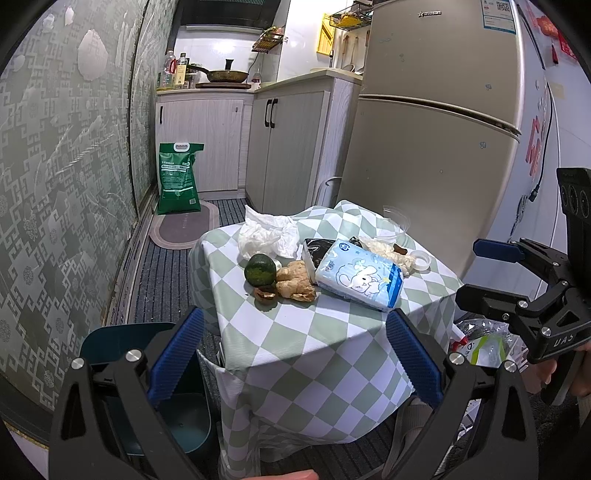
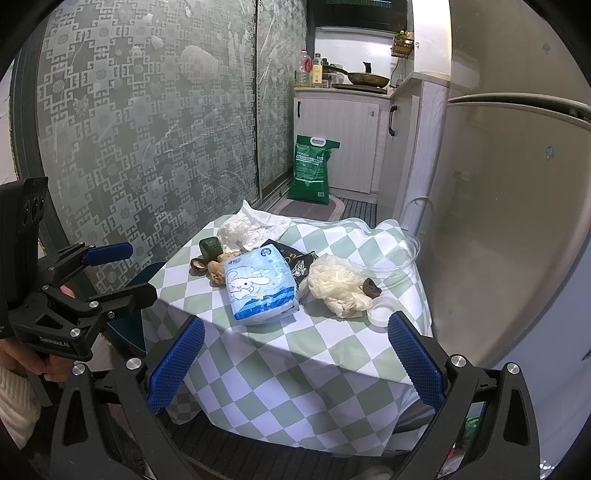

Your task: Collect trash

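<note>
While both grippers, left [image 1: 295, 354] and right [image 2: 295, 363], hang spread and empty off the table's [image 1: 295, 332] near edge, nothing is collected yet. Trash clusters mid-table toward the far edge: crumpled tissue [image 1: 267, 234], soft glossy tissue pack [image 1: 360, 275], knobbly ginger [image 1: 295, 280], green fruit [image 1: 260, 269], probably heaped for easy picking.

"Sevenstars" badge on the fridge door [image 1: 430, 13], "UAS" on the right tongs [image 1: 466, 273], "GenRobot.AI" on the left tongs [image 2: 122, 269]
</note>
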### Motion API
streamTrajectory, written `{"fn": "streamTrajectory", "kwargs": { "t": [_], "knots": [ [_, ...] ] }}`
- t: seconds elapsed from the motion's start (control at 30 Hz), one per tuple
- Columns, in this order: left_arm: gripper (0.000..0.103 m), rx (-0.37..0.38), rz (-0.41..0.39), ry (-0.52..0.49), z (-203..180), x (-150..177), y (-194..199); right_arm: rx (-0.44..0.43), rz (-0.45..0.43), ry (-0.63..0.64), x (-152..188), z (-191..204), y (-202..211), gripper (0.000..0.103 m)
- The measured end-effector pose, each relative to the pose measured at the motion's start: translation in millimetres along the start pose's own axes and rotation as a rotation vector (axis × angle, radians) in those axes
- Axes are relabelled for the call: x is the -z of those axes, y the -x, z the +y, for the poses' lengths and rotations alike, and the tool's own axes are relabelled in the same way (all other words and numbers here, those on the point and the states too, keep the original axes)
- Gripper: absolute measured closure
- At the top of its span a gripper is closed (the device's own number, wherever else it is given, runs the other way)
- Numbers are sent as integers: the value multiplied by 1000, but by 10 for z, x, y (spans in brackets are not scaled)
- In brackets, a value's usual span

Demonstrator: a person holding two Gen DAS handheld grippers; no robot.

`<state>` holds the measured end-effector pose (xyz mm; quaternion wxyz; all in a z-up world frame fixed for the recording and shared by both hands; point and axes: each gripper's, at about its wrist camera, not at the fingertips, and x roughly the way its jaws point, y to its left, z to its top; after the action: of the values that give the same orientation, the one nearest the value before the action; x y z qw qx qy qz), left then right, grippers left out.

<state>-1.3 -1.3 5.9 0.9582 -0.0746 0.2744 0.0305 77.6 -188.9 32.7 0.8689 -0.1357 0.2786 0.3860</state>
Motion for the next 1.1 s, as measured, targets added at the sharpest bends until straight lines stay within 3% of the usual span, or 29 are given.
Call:
{"fn": "streamTrajectory", "kwargs": {
  "t": [1.1],
  "knots": [
    [3,-4,7,-10,24,22,-15,12,3,-33,13,-43,-20,3]
  ]
}}
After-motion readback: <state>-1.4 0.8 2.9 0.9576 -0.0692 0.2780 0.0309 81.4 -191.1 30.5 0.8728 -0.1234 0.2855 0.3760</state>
